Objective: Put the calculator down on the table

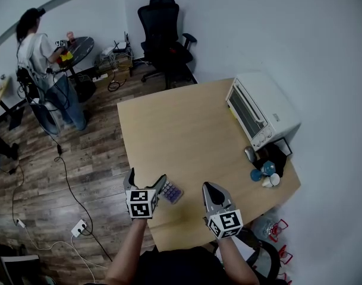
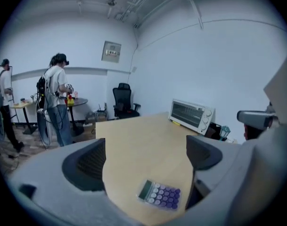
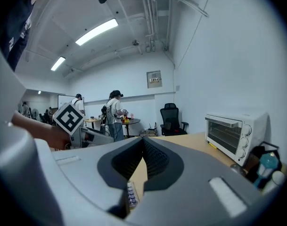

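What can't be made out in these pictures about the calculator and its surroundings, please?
Calculator: key labels and display too small, left gripper view.
Calculator body: mostly hidden behind the shut right gripper, right gripper view.
Small items beside the toaster oven: too small to identify, head view.

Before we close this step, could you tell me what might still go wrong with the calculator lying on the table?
1. The calculator lies flat near the left edge of the table, by the near corner; a nudge could slide it off.
2. The left gripper hangs open close over it, jaws apart, so drawing back low might catch and drag it.
3. The right gripper, jaws shut, hovers just beside it and could bump it.
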The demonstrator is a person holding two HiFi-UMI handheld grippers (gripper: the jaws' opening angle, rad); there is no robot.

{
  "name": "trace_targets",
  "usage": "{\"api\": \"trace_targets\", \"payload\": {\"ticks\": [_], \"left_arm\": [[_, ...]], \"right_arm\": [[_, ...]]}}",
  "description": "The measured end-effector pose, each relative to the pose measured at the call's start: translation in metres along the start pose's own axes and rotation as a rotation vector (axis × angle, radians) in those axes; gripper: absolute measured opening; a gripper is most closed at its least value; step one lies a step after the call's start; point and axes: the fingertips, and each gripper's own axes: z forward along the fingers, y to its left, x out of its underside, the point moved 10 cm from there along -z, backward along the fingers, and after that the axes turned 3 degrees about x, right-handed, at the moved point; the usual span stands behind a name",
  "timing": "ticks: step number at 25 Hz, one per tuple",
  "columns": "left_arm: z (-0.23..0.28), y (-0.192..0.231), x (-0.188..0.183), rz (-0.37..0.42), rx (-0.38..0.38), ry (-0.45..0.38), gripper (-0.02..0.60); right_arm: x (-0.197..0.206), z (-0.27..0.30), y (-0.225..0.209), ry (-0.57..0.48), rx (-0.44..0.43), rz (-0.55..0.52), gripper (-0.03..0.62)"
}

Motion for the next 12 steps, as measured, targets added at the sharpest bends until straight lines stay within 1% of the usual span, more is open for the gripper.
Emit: {"api": "trace_targets", "payload": {"ticks": [2,5,6,8,10,12], "left_arm": [[-0.014,-0.004,-0.024,0.042,0.004,-0.106,0.532],[-0.043,-0.011,-0.065,0.138,-0.003,-0.293,0.508],[-0.054,-0.014,-0.079,0.165,0.001,-0.354,0.508],[-0.073,-0.02,-0.103,0.207,0.036,-0.46,0.508],[-0.089,-0.026,-0.116,0.244,0.064,-0.53,0.506],[-0.103,-0.029,-0.12,0.261,0.054,-0.569,0.506]], "right_arm": [[-0.002,0.0,-0.004,-0.01,0.007,0.032,0.005],[-0.005,0.0,-0.008,-0.015,0.022,0.033,0.005],[-0.007,0.0,-0.009,-0.019,0.025,0.026,0.005],[-0.013,-0.001,-0.01,-0.025,0.031,0.005,0.005],[-0.022,-0.002,-0.01,-0.044,0.03,0.007,0.005],[-0.034,-0.003,-0.01,-0.08,0.026,0.017,0.005]]}}
